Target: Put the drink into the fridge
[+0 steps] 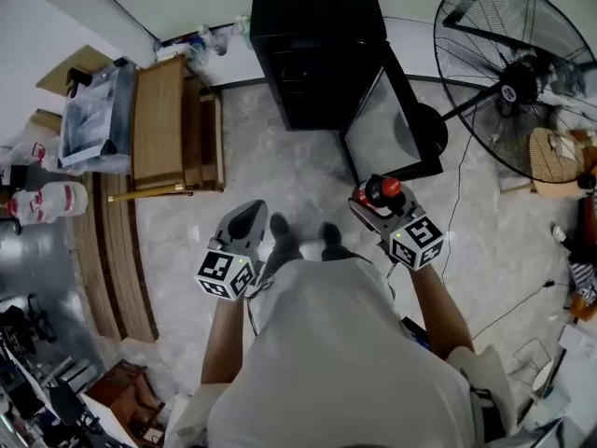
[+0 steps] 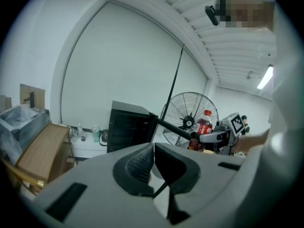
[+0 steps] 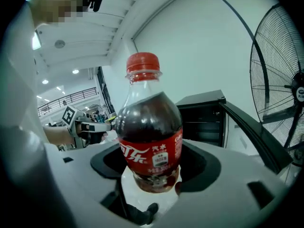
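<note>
A cola bottle (image 1: 383,192) with a red cap and red label stands upright between the jaws of my right gripper (image 1: 375,201), which is shut on its lower body. It fills the right gripper view as the bottle (image 3: 149,137). Straight ahead is the black fridge (image 1: 315,45), its glass door (image 1: 387,124) swung open toward the right. Through the doorway I see dark shelves (image 3: 203,122). My left gripper (image 1: 246,218) hangs level with the right one, to the left, holding nothing. Its pads (image 2: 142,161) meet. From the left gripper view the bottle (image 2: 204,124) shows beside the fridge (image 2: 129,127).
A large standing fan (image 1: 516,80) is right of the fridge, and its cable (image 1: 522,299) trails over the floor. Wooden boards (image 1: 173,124) lean at the left wall, with plastic jugs (image 1: 56,200) beyond. The person's shoes (image 1: 283,236) are on marble floor between the grippers.
</note>
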`<state>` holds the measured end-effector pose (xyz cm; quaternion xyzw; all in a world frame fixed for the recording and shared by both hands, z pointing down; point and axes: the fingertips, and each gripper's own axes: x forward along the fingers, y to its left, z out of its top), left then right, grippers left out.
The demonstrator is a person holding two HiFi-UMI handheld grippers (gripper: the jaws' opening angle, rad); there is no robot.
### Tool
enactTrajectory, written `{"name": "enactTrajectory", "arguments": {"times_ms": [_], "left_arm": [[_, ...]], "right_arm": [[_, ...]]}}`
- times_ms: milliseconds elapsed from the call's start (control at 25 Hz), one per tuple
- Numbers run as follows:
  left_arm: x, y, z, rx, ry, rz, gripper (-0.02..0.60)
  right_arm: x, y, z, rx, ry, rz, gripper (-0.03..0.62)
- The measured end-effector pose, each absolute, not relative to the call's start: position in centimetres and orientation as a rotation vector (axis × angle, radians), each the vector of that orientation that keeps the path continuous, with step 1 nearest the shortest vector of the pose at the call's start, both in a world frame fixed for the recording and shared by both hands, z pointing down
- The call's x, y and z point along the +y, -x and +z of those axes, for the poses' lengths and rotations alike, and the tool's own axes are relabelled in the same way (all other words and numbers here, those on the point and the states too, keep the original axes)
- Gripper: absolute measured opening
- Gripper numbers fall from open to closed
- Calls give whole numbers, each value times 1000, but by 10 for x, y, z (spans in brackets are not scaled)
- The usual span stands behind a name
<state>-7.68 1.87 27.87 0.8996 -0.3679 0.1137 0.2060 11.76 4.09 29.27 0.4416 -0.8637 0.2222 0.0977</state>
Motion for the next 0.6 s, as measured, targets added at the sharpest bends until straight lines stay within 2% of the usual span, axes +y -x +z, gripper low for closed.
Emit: {"name": "enactTrajectory", "arguments": {"times_ms": [600], "left_arm": [[-86,152,329,-705,-2615,426,9]], "right_arm": [[-38,-26,311,-2444,-1586,723,308]]}}
